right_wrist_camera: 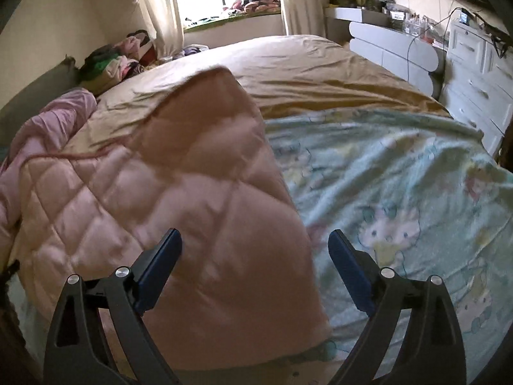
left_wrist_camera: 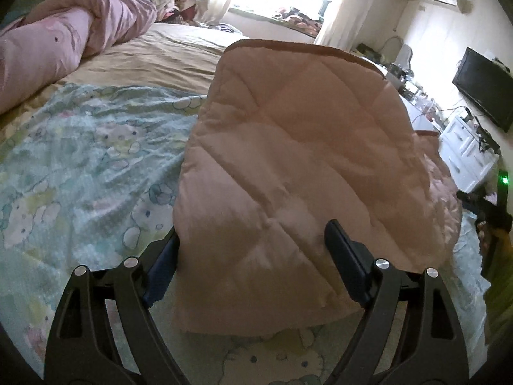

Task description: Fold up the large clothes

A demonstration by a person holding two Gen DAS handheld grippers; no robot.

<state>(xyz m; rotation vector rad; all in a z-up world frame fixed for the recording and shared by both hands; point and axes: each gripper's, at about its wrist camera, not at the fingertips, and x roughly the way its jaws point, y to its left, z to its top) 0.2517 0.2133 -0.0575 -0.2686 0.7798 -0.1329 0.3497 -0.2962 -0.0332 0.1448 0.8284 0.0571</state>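
A pink-tan quilted blanket (left_wrist_camera: 288,144) lies folded on the bed, on top of a pale green cartoon-print cover (left_wrist_camera: 89,147). My left gripper (left_wrist_camera: 253,231) stands wide at the blanket's near end. Its left finger (left_wrist_camera: 163,263) is partly hidden behind the blanket's left edge, and its right finger (left_wrist_camera: 344,260) rests over the top of the fabric. In the right wrist view the blanket (right_wrist_camera: 192,176) fills the left half. My right gripper (right_wrist_camera: 255,232) hangs open above its right edge, one finger over the quilt and one over the printed cover (right_wrist_camera: 400,176), gripping nothing.
A tan sheet (right_wrist_camera: 304,64) covers the far part of the bed. A bunched pink duvet (left_wrist_camera: 64,38) lies along the left side. White drawers (right_wrist_camera: 474,70) and a wall television (left_wrist_camera: 484,86) stand to the right. Clothes are piled (right_wrist_camera: 115,57) near the window.
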